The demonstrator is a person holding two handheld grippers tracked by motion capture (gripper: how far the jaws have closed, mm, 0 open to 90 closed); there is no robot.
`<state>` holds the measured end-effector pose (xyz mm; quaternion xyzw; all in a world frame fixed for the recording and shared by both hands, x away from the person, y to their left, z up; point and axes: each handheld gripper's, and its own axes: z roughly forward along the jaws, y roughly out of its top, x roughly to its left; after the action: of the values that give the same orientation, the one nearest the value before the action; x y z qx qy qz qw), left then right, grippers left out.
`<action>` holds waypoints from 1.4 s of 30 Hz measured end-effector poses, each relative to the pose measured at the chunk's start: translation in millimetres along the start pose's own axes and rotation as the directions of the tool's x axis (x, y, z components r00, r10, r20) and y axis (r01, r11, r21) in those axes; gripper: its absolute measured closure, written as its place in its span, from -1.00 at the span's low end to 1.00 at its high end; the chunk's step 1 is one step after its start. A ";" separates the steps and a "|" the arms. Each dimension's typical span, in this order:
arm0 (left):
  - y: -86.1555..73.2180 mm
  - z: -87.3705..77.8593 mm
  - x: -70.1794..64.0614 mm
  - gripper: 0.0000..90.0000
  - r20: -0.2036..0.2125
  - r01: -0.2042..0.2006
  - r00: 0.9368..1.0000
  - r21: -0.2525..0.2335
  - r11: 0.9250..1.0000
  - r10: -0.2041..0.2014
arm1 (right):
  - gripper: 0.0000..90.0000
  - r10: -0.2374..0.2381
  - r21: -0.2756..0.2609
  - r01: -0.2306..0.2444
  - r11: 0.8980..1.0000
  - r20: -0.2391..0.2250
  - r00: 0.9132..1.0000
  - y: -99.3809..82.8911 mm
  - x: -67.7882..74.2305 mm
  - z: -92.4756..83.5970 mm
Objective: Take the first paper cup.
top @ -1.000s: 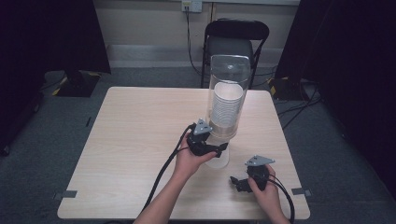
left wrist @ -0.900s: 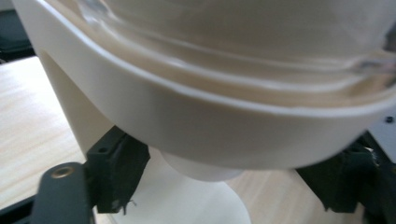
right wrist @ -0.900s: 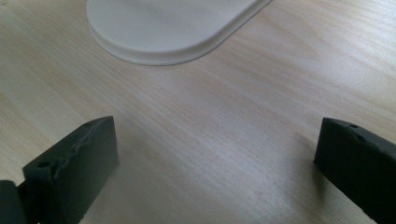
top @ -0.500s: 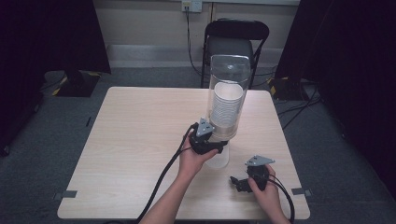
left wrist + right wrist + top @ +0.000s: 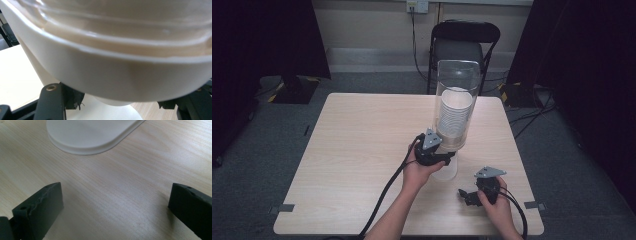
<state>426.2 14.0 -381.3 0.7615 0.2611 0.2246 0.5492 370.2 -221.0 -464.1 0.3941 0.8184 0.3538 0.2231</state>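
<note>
Clear tube of a cup dispenser (image 5: 455, 102) stands upright on the counter (image 5: 362, 145), right of centre, on a white foot (image 5: 92, 135). Inside: a stack of white paper cups (image 5: 454, 117), filling roughly the lower half.

Left hand-held gripper (image 5: 446, 159) at the tube's bottom, 6 o'clock side; jaws have just been closing and now clamp the lowest cup (image 5: 125, 75).

Right hand-held gripper (image 5: 464, 196) at 5 o'clock from the dispenser, resting low on the counter, jaws spread wide, holding nothing.
</note>
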 end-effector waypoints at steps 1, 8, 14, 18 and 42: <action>-0.7 -0.1 -0.7 -0.21 -0.004 -0.003 1.000 -0.003 1.000 0.003 | -1.00 0.000 0.000 0.000 1.000 0.000 1.000 0.0 0.0 0.0; -2.7 -0.4 -2.1 -0.20 -0.011 -0.008 1.000 -0.013 1.000 0.008 | -1.00 0.000 0.000 0.000 1.000 0.000 1.000 0.0 0.0 0.0; -2.0 -0.4 -3.3 -0.20 -0.018 -0.007 1.000 -0.006 1.000 0.007 | -1.00 -0.001 0.000 0.001 1.000 -0.001 1.000 -0.1 0.0 0.0; -1.3 -0.5 -3.7 -0.20 -0.018 -0.007 1.000 -0.001 1.000 0.007 | -1.00 -0.001 0.000 0.001 1.000 -0.001 1.000 -0.1 0.0 0.1; -74.5 10.2 -7.6 -0.18 -0.039 0.044 0.999 0.258 0.965 -0.035 | -1.00 -0.001 0.001 0.001 1.000 0.002 1.000 0.1 0.0 0.0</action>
<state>415.6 21.2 -455.8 0.8173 0.3125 0.1905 0.4451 370.2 -221.0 -464.0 0.3942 0.8184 0.3530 0.2240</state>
